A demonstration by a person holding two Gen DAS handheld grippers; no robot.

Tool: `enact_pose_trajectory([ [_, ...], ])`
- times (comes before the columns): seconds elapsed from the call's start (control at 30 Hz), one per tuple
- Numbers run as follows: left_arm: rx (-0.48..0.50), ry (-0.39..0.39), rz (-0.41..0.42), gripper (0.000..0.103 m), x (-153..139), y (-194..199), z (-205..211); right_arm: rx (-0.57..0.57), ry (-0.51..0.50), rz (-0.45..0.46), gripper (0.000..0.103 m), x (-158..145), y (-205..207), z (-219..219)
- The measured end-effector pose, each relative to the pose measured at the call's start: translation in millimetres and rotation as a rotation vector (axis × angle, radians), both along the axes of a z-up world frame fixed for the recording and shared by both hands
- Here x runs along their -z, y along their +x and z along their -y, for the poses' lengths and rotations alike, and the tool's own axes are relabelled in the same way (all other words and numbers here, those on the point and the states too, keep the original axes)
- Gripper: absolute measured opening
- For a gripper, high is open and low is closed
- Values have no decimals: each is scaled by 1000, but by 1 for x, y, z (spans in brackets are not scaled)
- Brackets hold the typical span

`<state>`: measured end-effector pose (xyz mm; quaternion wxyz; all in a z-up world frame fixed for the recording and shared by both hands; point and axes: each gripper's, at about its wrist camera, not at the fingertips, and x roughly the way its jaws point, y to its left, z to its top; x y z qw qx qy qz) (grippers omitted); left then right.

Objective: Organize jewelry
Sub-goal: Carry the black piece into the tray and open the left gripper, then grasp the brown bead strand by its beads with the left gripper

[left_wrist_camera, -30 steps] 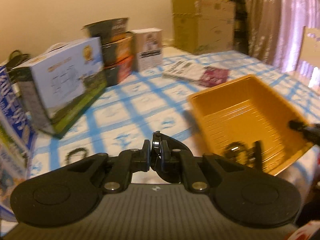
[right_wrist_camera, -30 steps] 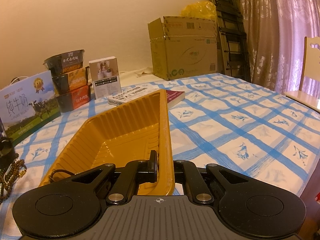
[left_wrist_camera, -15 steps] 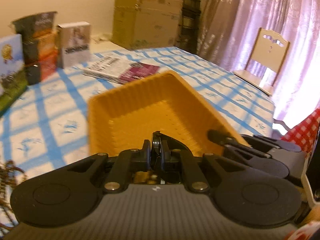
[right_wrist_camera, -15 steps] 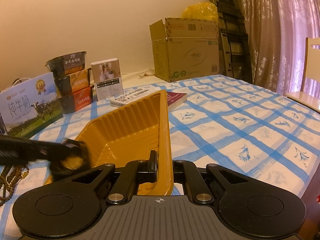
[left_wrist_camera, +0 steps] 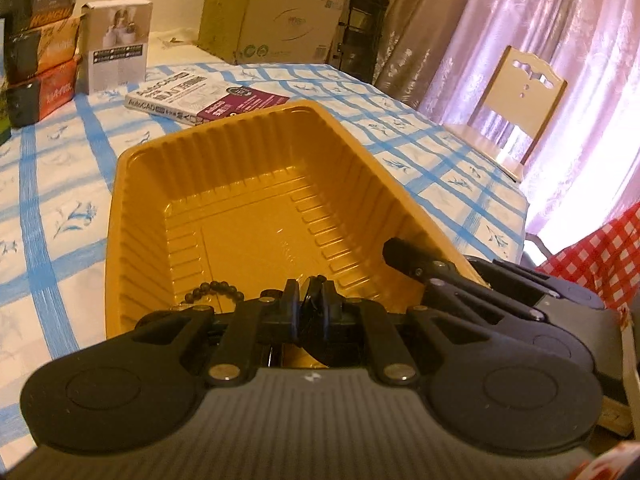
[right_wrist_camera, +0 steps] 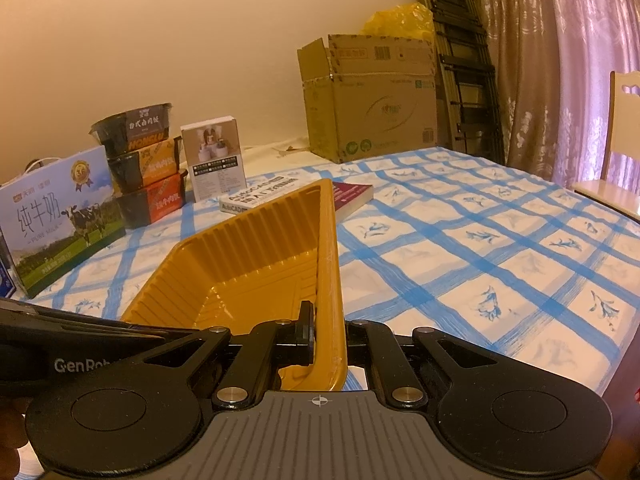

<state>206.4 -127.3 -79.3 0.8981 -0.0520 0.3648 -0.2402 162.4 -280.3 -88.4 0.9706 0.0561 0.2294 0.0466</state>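
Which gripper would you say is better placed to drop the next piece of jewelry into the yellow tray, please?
Left. The left gripper hangs over the yellow tray, closed on a dark piece, near a beaded bracelet lying inside. The right gripper is clamped on the tray's rim, steadying it.
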Motion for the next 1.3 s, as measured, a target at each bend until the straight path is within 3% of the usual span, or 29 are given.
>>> enact_pose_trajectory([
  [0.23,-44,-33,37,19,-19,-14,-24,5,3,-6,6,3,-2,1],
  [0.43,-160,-8,49,20,-27,-38,-80,5,3,-6,6,4,-2,2],
  [0.87,-460,184,1,24,-16,-85,-190,8,2,-10,6,5,-2,4],
  [1.3,-489,285,-38,24,11,-102,-206,9,1,-11,6,5,-2,5],
])
